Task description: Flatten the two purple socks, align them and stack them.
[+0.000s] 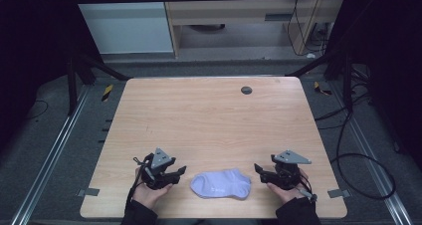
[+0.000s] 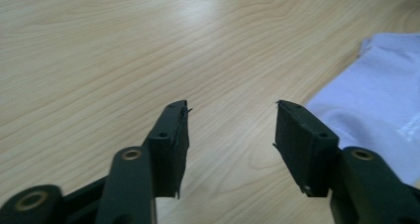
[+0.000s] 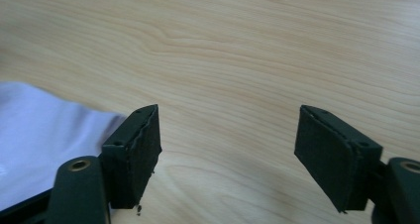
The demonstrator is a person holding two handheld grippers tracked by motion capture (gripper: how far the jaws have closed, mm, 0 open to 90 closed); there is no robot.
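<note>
Sock (image 1: pixel 221 184), pale lilac and lying flat, sat on the wooden table (image 1: pixel 209 120) between the two grippers, close to the table's near edge. It lay apart from both sets of jaws, with a strip of bare wood on either side.

In the left gripper view, the left gripper (image 2: pixel 232 125) had its jaws spread wide with nothing between them, only wood grain showing in the gap. The sock (image 2: pixel 376 110) lay just outside the right-hand jaw, its edge running past that jaw's tip.

In the right gripper view, the right gripper (image 3: pixel 229 127) likewise stood wide apart and held nothing. The sock (image 3: pixel 44 135) lay just outside its left-hand jaw, its edge passing behind that jaw.

From the high view, the left gripper (image 1: pixel 175 174) and right gripper (image 1: pixel 260 171) pointed inward at the sock from opposite sides. Ahead of both sets of jaws the tabletop ran bare to the far edge, apart from a small dark round cap (image 1: pixel 246 90) near that edge.
</note>
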